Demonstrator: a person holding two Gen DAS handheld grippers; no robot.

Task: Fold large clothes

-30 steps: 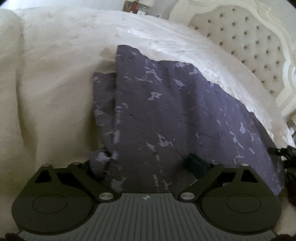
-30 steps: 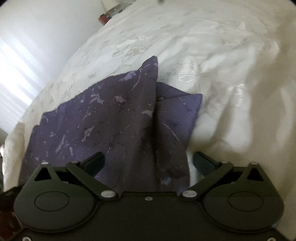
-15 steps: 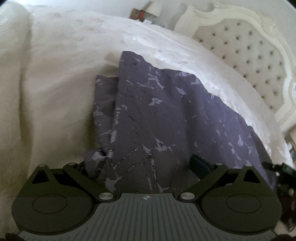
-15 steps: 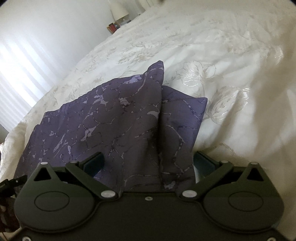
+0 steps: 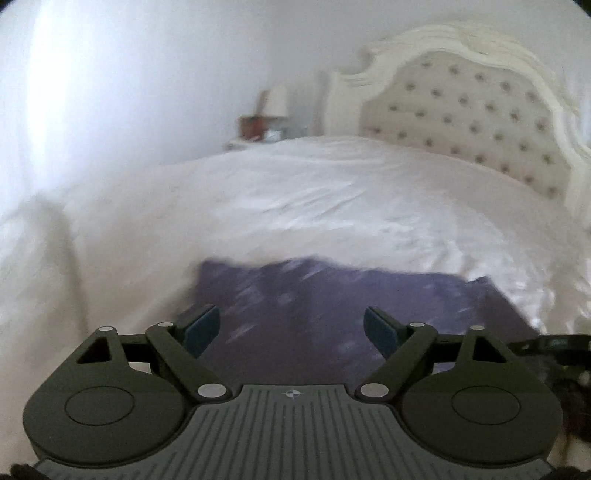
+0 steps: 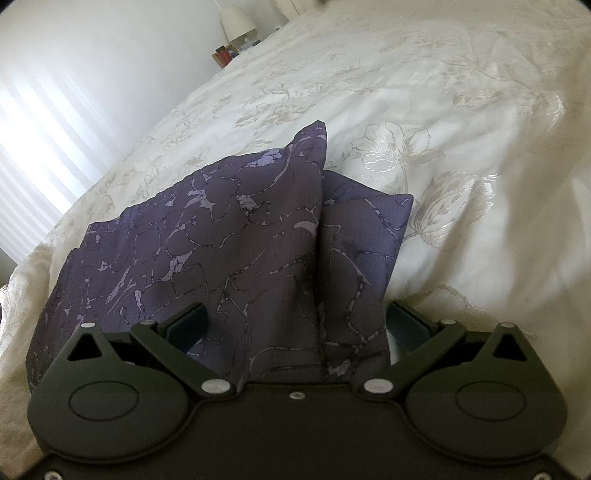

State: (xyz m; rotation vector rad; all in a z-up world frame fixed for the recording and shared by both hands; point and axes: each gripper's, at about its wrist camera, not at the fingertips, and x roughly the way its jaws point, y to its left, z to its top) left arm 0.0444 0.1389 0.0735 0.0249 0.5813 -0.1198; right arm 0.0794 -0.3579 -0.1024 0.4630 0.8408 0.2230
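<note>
A purple patterned garment (image 6: 229, 251) lies folded on a white bed. In the right wrist view its near edge runs between my right gripper's (image 6: 295, 325) spread fingers; the jaws stand wide open with cloth bunched between them, not pinched. In the left wrist view, which is blurred, the garment (image 5: 310, 317) lies flat ahead. My left gripper (image 5: 291, 328) is open and empty just above its near part.
The bed has a white floral bedspread (image 6: 424, 110) and a tufted cream headboard (image 5: 472, 114). A nightstand with a lamp (image 5: 275, 101) and small items stands at the far side, near the wall. The lamp (image 6: 236, 20) also shows in the right wrist view.
My left gripper has lifted and tilted up off the garment, so the headboard and wall now fill its view. The right gripper has barely moved and the garment has settled.
</note>
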